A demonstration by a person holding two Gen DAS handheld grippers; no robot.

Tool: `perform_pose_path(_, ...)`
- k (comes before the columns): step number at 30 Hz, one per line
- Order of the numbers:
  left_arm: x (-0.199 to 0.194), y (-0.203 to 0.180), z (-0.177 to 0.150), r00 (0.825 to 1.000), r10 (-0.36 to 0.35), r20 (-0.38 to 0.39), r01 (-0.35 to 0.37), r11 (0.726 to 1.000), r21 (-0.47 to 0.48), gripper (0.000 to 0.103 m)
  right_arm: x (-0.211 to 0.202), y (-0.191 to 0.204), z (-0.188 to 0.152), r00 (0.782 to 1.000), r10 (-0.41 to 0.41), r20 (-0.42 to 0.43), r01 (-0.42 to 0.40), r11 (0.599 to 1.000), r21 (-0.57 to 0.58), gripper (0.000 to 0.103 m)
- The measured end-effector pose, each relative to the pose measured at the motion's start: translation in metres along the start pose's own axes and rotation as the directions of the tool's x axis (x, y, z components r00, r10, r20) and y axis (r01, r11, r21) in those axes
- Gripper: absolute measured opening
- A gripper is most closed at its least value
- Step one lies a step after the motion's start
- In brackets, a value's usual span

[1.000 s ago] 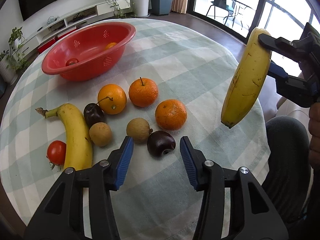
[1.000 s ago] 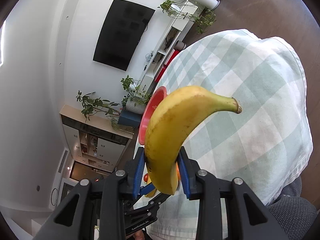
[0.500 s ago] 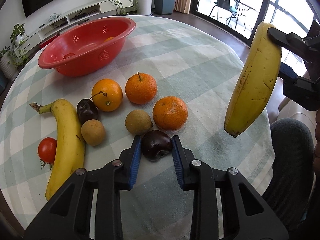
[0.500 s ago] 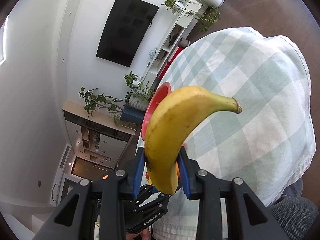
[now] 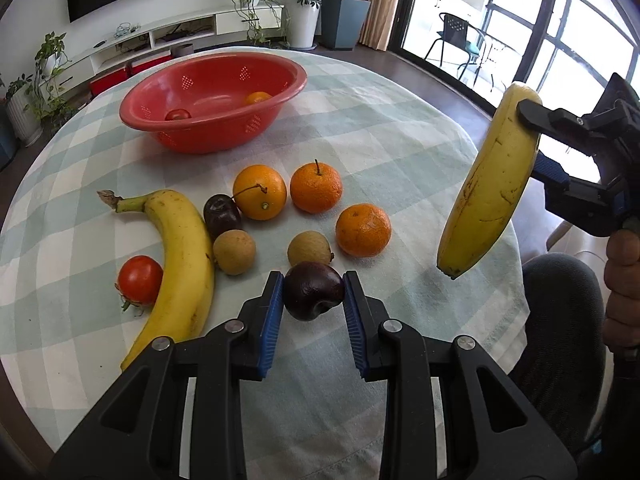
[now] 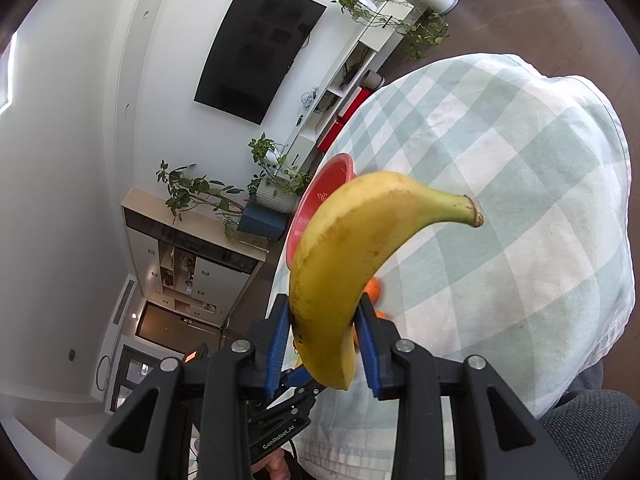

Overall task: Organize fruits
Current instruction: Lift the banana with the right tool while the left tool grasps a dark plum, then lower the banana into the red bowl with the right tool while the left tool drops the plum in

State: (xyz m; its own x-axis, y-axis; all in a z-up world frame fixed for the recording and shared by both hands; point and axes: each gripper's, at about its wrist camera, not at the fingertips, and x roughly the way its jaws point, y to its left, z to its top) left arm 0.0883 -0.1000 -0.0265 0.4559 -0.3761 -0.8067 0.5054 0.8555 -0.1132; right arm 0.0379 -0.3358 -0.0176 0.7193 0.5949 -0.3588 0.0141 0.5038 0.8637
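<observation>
My left gripper (image 5: 313, 292) is shut on a dark purple plum (image 5: 313, 290), lifted slightly off the checked tablecloth (image 5: 380, 128). My right gripper (image 6: 324, 328) is shut on a yellow banana (image 6: 344, 256) held in the air; the left wrist view shows that banana (image 5: 486, 184) at the right, off the table's edge. On the cloth lie a second banana (image 5: 180, 256), a tomato (image 5: 139, 280), another plum (image 5: 221, 212), two brown round fruits (image 5: 234, 251), and three oranges (image 5: 260, 192). A red basket (image 5: 212, 100) at the back holds a tomato and an orange.
A person's hand (image 5: 622, 280) grips the right tool's handle, with a knee (image 5: 560, 312) below it at the table's right edge. Beyond the table are a TV shelf (image 5: 160, 36), potted plants and a glass door.
My left gripper closed around the dark plum and raised it a little, and the view shifted toward the basket. The right gripper kept the banana nearly still.
</observation>
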Motion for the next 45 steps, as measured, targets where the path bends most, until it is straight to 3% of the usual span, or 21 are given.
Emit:
perform_pose_path(5, -0.027, 0.022, 0.016, 0.998, -0.018, 0.062, 0.02, 0.999, -0.037, 0.028, 0.015, 0.014, 0.006, 1.0, 0.001, -0.024, -0.002, 0.999, -0.041, 0.035)
perform_pose_path(12, -0.046, 0.058, 0.078, 0.99, -0.018, 0.138, 0.024, 0.999, -0.04, 0.028, 0.055, 0.046, 0.029, 0.997, 0.004, -0.072, -0.013, 0.992, -0.127, 0.035)
perform_pose_path(19, -0.032, 0.097, 0.149, 0.989, -0.007, 0.147, 0.016, 0.998, -0.06, 0.028, 0.116, 0.088, 0.071, 0.989, -0.03, -0.143, -0.003, 0.973, -0.23, 0.035)
perform_pose_path(24, -0.001, 0.129, 0.183, 0.992, -0.004, 0.124, 0.016, 0.995, -0.101, 0.028, 0.163, 0.095, 0.101, 0.979, -0.091, -0.183, 0.041, 0.965, -0.26, 0.035)
perform_pose_path(28, 0.029, 0.146, 0.191, 0.996, -0.01, 0.089, 0.02, 0.992, -0.123, 0.028, 0.196, 0.08, 0.117, 0.967, -0.115, -0.227, 0.064, 0.974, -0.219, 0.035)
perform_pose_path(35, 0.072, 0.154, 0.182, 0.999, -0.012, 0.037, 0.017, 0.991, -0.131, 0.028, 0.233, 0.058, 0.118, 0.941, -0.216, -0.262, 0.151, 0.958, -0.245, 0.035)
perform_pose_path(45, 0.095, 0.158, 0.175, 1.0, 0.003, 0.016, 0.0, 0.99, -0.142, 0.028, 0.253, 0.056, 0.119, 0.927, -0.274, -0.256, 0.202, 0.94, -0.274, 0.036)
